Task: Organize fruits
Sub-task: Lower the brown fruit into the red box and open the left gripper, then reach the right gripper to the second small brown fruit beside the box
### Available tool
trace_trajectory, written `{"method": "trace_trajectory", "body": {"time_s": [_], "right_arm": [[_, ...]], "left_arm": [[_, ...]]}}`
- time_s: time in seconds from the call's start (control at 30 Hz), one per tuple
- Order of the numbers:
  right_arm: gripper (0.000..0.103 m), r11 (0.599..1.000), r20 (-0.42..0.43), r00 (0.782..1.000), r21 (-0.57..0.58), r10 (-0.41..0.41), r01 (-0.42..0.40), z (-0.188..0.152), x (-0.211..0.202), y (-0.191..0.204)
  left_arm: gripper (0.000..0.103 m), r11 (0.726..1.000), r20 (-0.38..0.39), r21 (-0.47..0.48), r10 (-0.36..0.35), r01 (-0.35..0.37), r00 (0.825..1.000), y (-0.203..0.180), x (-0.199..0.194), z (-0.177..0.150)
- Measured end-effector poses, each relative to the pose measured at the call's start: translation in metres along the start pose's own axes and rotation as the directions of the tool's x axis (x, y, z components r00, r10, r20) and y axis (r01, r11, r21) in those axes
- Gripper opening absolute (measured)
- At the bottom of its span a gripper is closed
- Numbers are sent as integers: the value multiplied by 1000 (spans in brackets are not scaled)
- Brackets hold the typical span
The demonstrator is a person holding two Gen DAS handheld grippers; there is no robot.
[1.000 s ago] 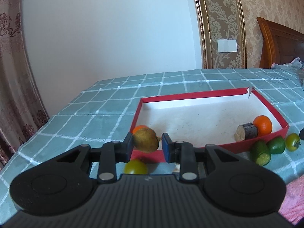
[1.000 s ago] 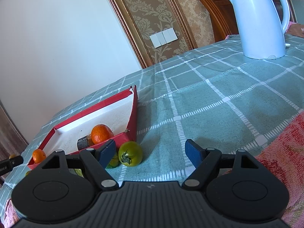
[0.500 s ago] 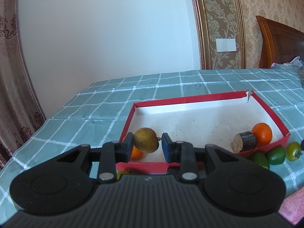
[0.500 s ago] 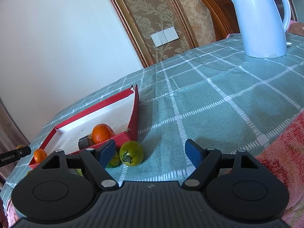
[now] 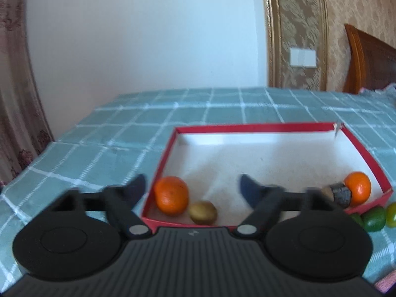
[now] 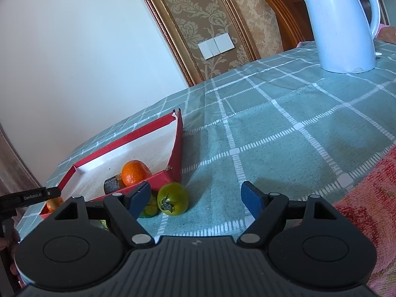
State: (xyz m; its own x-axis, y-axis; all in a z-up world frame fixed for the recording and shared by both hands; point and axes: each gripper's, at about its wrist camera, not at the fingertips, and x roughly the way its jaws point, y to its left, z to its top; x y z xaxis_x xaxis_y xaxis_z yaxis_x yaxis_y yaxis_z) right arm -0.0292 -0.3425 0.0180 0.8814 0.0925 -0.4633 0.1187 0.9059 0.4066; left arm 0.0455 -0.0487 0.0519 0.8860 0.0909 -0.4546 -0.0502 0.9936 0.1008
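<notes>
A red-walled tray (image 5: 250, 126) with a white floor lies on the checked tablecloth. My left gripper (image 5: 193, 185) hangs over its near left corner, jaws opening, nothing between them. Below it a brown round fruit (image 5: 203, 212) rests on the tray floor beside an orange (image 5: 171, 195). Another orange (image 5: 358, 190) and a dark cut stub (image 5: 340, 194) sit in the near right corner. My right gripper (image 6: 196, 195) stands open just above the cloth, right of the tray (image 6: 123, 138). A green tomato (image 6: 173, 198) lies between its fingers, close to the left one and untouched.
Green fruits (image 5: 375, 217) lie outside the tray's near right corner. A white kettle (image 6: 344, 22) stands far right on the table. A pink towel (image 6: 366, 185) covers the near right edge. The left gripper's tip (image 6: 29, 195) shows at the right wrist view's left.
My left gripper moved forward over the tray's near wall, then its jaws swung apart and the brown fruit dropped to the tray floor beside the orange. The right gripper stayed still.
</notes>
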Motion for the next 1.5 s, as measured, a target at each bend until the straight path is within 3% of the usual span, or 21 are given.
{"method": "trace_trajectory", "body": {"time_s": [0.13, 0.37, 0.5, 0.6, 0.67, 0.77, 1.03, 1.33, 1.5], "right_arm": [[80, 1000, 0, 1000, 3, 2, -2, 0, 0, 0], [80, 1000, 11, 1000, -7, 15, -15, 0, -2, 0], [80, 993, 25, 997, -87, 77, -75, -3, -7, 12], [80, 966, 28, 985, -203, 171, -162, -11, -17, 35], [80, 939, -11, 976, -270, 218, -213, -17, -19, 55], [80, 899, -57, 974, -376, 218, -224, -26, -15, 85], [38, 837, -153, 969, -488, 196, -246, -44, 4, 124], [35, 823, -183, 972, -522, 147, -223, -52, 17, 139], [34, 830, -198, 975, -524, 98, -190, -53, 25, 143]], "left_arm": [[99, 1000, 30, -12, 0, 0, 1000, 17, -16, -6], [103, 984, 38, -132, 128, -122, 991, 77, -30, -32], [103, 954, 24, -218, 217, -207, 976, 109, -25, -43], [103, 937, 19, -268, 239, -225, 971, 125, -22, -52], [103, 931, 3, -296, 226, -215, 974, 132, -20, -56], [103, 923, 12, -329, 214, -198, 977, 137, -23, -59], [103, 917, 0, -369, 161, -150, 987, 143, -21, -61], [103, 913, -2, -391, 123, -114, 992, 148, -19, -62], [103, 924, -14, -371, 94, -92, 995, 147, -16, -62]]}}
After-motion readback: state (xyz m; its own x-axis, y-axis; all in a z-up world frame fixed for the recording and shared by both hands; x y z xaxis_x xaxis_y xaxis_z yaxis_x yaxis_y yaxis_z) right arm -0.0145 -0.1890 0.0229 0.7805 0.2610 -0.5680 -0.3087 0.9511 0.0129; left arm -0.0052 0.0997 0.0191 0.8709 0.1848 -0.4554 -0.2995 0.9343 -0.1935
